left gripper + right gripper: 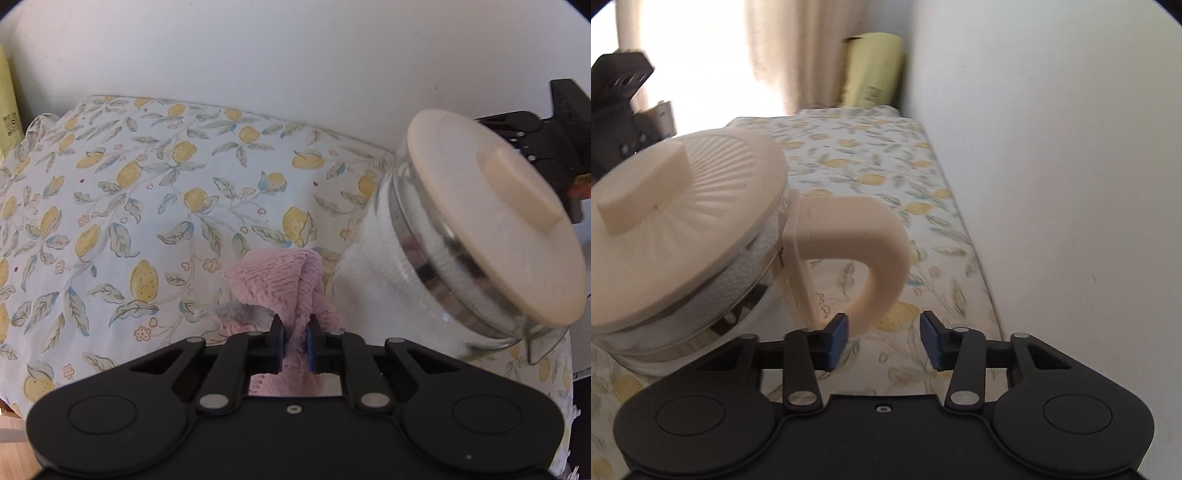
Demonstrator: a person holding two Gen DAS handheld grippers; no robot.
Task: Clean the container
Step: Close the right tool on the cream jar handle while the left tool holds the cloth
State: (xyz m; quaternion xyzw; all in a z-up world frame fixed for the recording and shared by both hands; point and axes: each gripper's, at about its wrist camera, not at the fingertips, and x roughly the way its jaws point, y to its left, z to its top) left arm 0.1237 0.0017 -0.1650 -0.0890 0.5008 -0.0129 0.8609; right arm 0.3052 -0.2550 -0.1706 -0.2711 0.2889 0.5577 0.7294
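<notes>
A glass jug (424, 266) with a cream lid (491, 221) stands at the right on the lemon-print tablecloth (147, 192) and looks tilted in this view. My left gripper (295, 332) is shut on a pink cloth (280, 277), whose bunched end sits just left of the jug's glass wall. In the right wrist view the jug's cream handle (864, 236) curves down so that its lower end lies between the fingers of my right gripper (884, 334), close to the left pad (837, 338). That gripper is open and grips nothing.
A white wall (1052, 184) runs along the table's far side. A pale yellow-green package (871, 74) stands at the table's end beside a bright curtain (768, 51). The right gripper's black body (554, 147) shows behind the jug.
</notes>
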